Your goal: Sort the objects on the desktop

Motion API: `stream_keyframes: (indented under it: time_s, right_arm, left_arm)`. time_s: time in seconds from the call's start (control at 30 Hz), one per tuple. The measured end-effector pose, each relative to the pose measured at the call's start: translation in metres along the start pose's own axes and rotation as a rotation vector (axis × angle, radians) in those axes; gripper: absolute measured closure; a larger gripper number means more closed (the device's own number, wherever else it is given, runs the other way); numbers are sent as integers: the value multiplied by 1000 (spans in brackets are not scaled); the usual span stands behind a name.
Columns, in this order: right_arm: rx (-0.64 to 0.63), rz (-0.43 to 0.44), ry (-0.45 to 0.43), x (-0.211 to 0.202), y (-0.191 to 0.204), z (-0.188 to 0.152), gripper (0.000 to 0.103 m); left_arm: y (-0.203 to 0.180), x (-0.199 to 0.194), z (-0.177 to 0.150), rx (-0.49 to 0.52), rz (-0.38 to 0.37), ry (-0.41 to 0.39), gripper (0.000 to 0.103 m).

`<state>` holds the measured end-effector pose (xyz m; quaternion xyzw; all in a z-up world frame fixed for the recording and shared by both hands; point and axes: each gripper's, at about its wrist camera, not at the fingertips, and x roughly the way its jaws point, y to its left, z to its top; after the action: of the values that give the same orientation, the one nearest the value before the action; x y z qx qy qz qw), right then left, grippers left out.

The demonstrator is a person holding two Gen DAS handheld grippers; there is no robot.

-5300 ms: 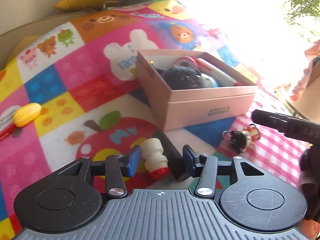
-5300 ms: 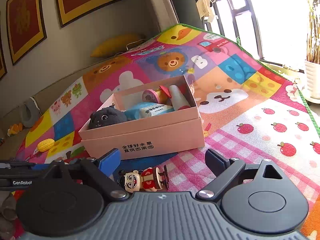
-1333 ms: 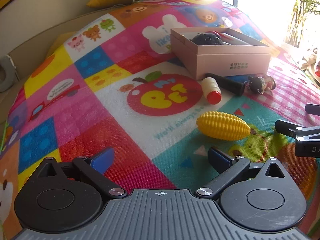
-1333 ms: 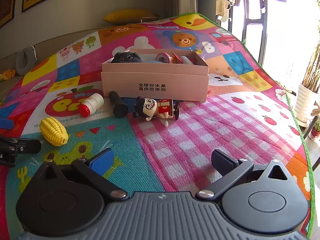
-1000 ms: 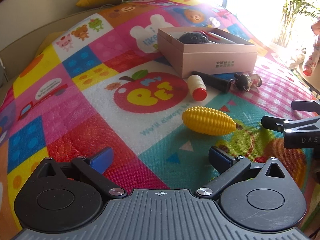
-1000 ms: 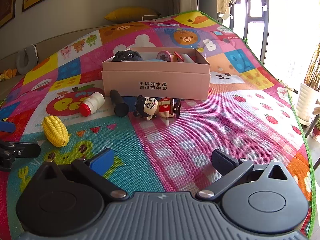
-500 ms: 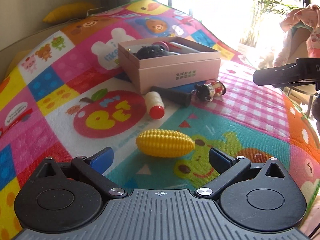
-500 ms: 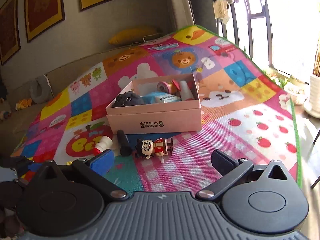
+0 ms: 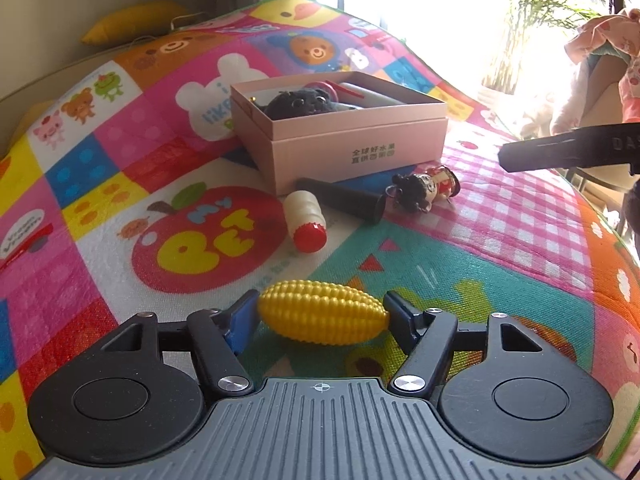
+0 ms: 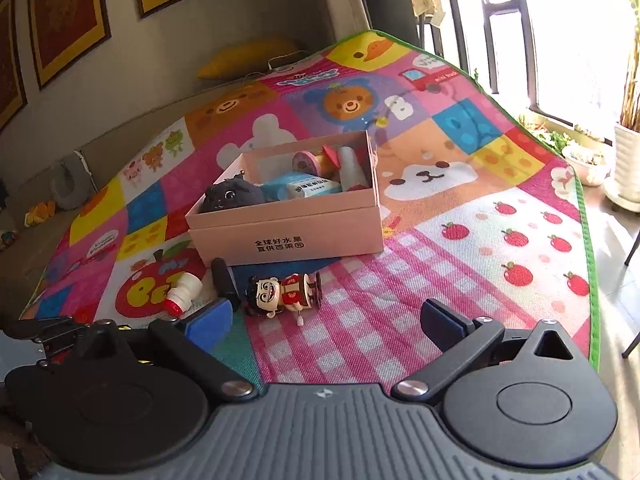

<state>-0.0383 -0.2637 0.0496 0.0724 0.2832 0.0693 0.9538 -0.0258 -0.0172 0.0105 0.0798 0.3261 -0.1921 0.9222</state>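
Observation:
A yellow toy corn (image 9: 322, 316) lies on the colourful play mat between the fingers of my left gripper (image 9: 321, 303). Its jaws are closing, and both blue pads touch the corn's ends. My right gripper (image 10: 324, 315) hangs above the pink check patch; its jaws are closing with nothing between them. Just ahead of it lie a cartoon doll figure (image 10: 284, 290), a black cylinder (image 10: 224, 280) and a white bottle with a red cap (image 10: 184, 294). Behind them stands the pink box (image 10: 280, 232), holding a dark plush and other items.
In the left wrist view the bottle (image 9: 304, 220), cylinder (image 9: 344, 200) and doll (image 9: 424, 190) lie before the box (image 9: 352, 148). One right gripper finger (image 9: 560, 152) juts in from the right. The mat's green edge (image 10: 588, 240) borders floor and plant pots.
The left gripper moved up to the corn, and its jaws narrowed until the pads reached both ends. The right gripper's jaws narrowed a little.

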Motion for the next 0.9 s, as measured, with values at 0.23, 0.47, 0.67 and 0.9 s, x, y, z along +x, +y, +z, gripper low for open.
stream_keyframes:
  time_s: [0.23,0.47,0.67,0.9]
  right_arm:
    - [-9,-80,79,65,-10,35,55]
    - [-21,-124,180,97,-20,27,57]
    - [-138,-22,217,54,8,-2,57]
    - [-366,70,109,19,47,-4,31]
  left_arm:
    - [2,-11,-8,-41,2,3,31]
    - [8,-13,-10,-71,8,-2,25]
    - [7,-13,-10,-81,-7,-12,19]
    - [8,-14,-11,-92,-7,-13,15]
